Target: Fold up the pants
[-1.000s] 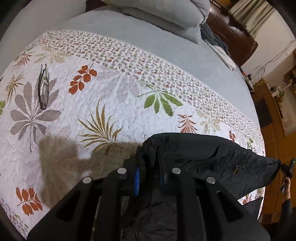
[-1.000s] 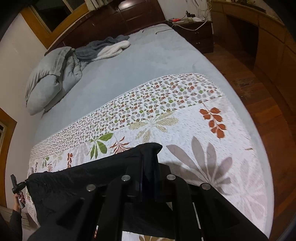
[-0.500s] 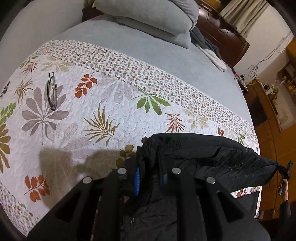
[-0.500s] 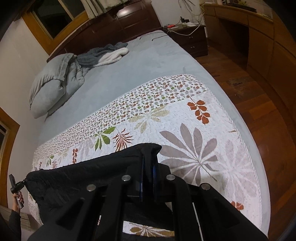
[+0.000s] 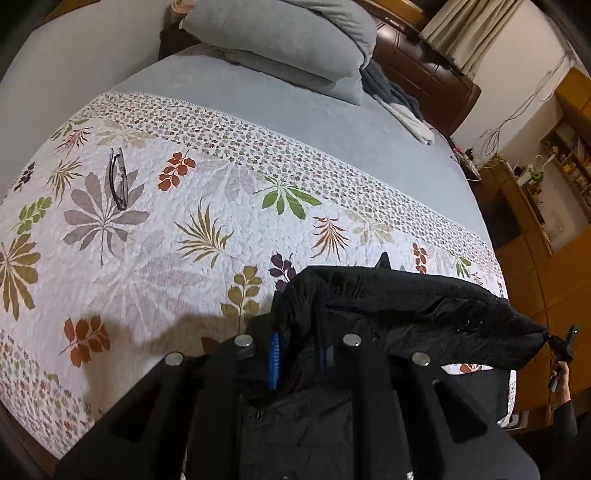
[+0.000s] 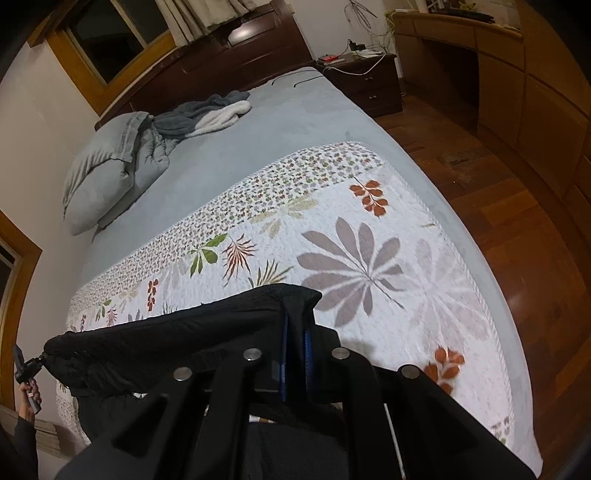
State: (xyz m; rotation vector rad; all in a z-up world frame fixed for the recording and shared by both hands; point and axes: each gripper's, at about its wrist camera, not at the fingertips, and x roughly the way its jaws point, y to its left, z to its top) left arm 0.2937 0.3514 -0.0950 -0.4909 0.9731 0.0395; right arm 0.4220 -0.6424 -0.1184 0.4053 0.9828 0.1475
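Observation:
Black pants [image 5: 406, 306] hang by their waistband, stretched between my two grippers above the foot of the bed. My left gripper [image 5: 295, 347] is shut on one end of the waistband, bunched black cloth filling the space between its blue pads. In the right wrist view my right gripper [image 6: 294, 339] is shut on the other end of the pants [image 6: 184, 332]. Each view shows the other gripper far off at the opposite corner of the waistband, held in a hand: the right gripper [image 5: 563, 345] and the left gripper [image 6: 22, 365]. The legs drop out of sight below the grippers.
A white leaf-print quilt [image 5: 166, 221] covers the near part of the grey bed [image 6: 277, 129]. Folded glasses [image 5: 117, 177] lie on the quilt at the left. Grey pillows [image 5: 288, 33] and a blanket [image 6: 207, 114] sit by the dark headboard. Wooden floor [image 6: 498, 184], nightstand and cabinets flank the bed.
Both grippers have drawn back and up with the pants still stretched between them. More of the quilt shows, the glasses have come fully into the left view.

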